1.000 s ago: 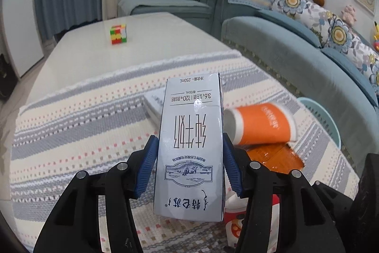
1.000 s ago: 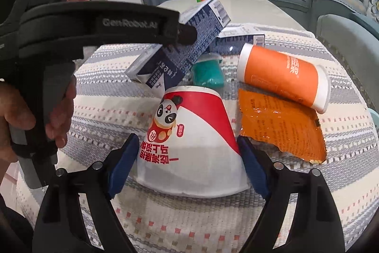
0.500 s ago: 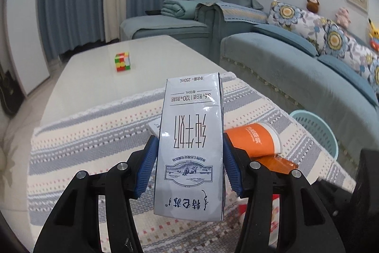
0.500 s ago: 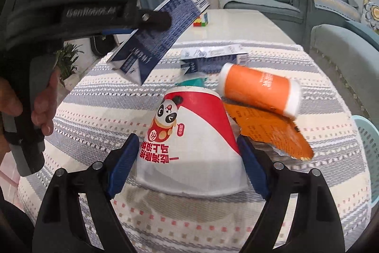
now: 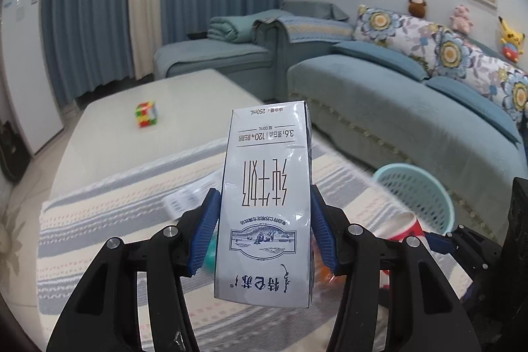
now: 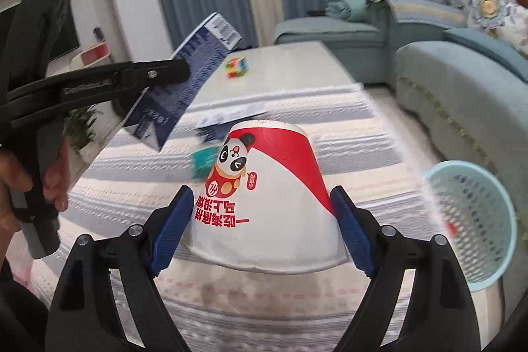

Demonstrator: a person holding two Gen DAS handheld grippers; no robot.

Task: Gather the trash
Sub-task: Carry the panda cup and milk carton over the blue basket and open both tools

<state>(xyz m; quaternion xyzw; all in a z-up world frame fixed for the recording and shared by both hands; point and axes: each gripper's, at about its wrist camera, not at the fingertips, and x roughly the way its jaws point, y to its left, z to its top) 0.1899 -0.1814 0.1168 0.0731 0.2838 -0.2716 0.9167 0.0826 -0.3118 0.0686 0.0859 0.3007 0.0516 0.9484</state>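
Left gripper (image 5: 262,228) clamps a white milk carton (image 5: 267,197) between its blue pads (image 5: 204,228), print upside down. Below: striped cloth (image 5: 109,220) over a white table (image 5: 184,121). A colour cube (image 5: 146,114) sits on the bare tabletop, far end. Pale blue mesh basket (image 5: 417,197) stands right, beside the sofa (image 5: 412,108). A red-and-white cup edge (image 5: 404,225) shows at lower right.

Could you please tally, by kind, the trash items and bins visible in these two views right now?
Milk cartons: 1, white-and-blue milk carton
Paper cups: 1, red-and-white panda paper cup
Flattened boxes: 1, flattened blue-and-white box
Baskets: 1, light-blue plastic basket
Total: 4
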